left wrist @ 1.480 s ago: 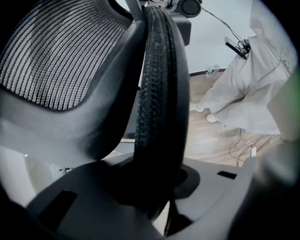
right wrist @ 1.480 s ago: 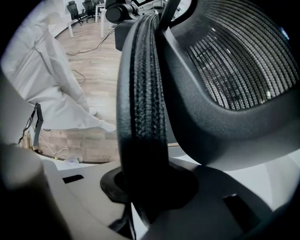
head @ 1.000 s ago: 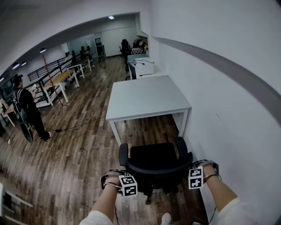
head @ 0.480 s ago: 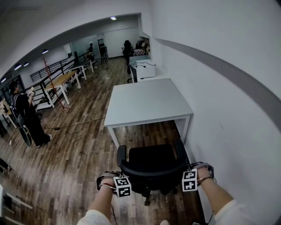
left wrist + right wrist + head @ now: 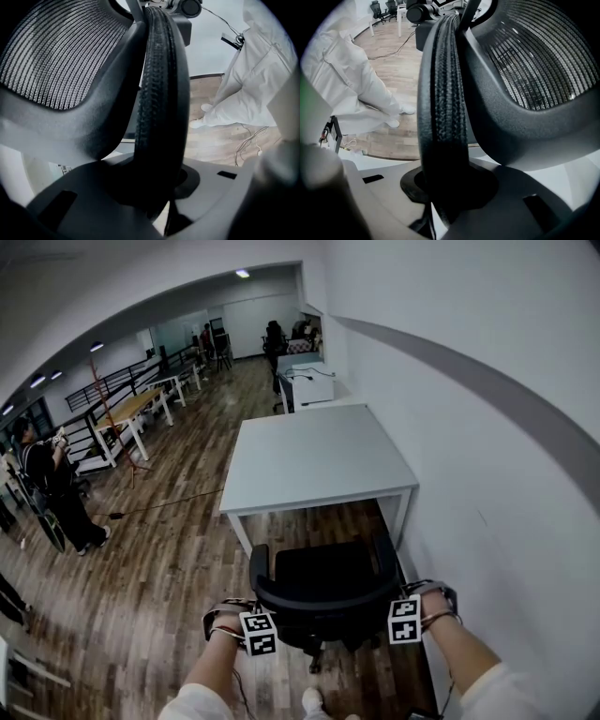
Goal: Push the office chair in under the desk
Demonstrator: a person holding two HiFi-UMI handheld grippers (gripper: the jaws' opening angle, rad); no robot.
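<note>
Inspector: Report movement since the earlier frame.
Operator: Both grippers and the office chair (image 5: 323,573) have advanced toward the desk (image 5: 314,460).
Inspector: Gripper status?
Operator: The left gripper (image 5: 253,613) is clamped on the left rim of the backrest (image 5: 159,93), the right gripper (image 5: 408,606) on its right rim. Both are on the chair's side away from the desk.
Inspector: Chair position?
Operator: It stands just in front of the desk's near edge, with the seat not yet under the top.
Inspector: Surroundings?
Operator: A wall (image 5: 487,474) runs along the desk's right side. A person (image 5: 52,484) stands well to the desk's left.

Office chair (image 5: 328,570) base mostly hidden beneath seat; far desks (image 5: 131,409), distant person (image 5: 47,479) too small for detail.
</note>
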